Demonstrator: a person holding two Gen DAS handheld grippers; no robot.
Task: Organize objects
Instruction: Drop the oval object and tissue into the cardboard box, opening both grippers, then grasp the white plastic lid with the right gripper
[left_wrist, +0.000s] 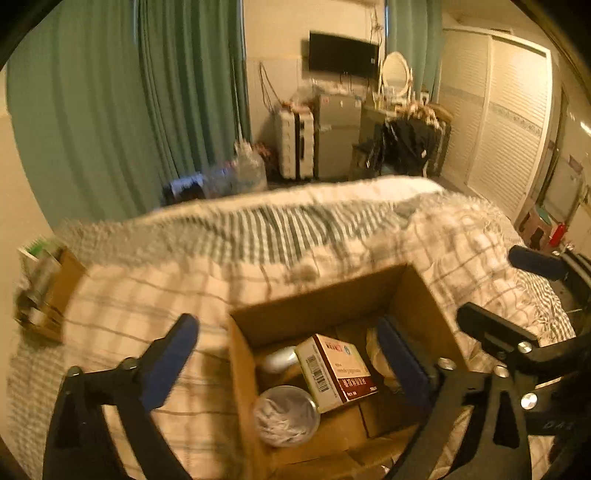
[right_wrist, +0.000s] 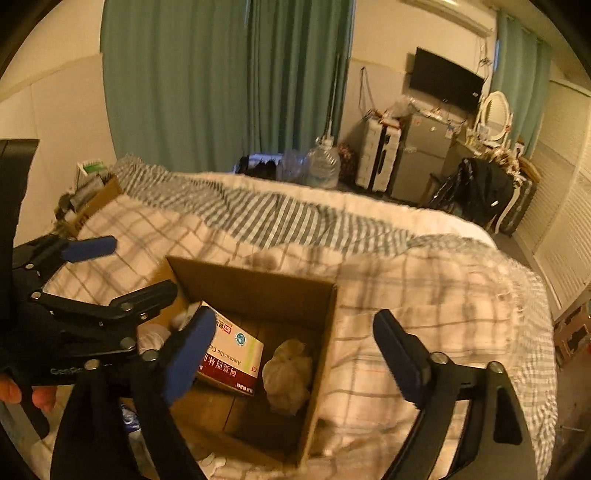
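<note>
Both grippers' fingers spread apart (gripping nothing) above the cardboard box rim.

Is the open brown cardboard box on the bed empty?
No, the brown cardboard box holds a red-and-white medicine carton and other items.

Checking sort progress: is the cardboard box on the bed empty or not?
Not empty. The cardboard box is open-topped and holds a medicine carton, a round lidded container and a crumpled wad.

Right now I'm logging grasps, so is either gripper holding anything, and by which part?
Nothing is held. The left gripper and the right gripper both hang open over the cardboard box, with no object between their fingers.
</note>
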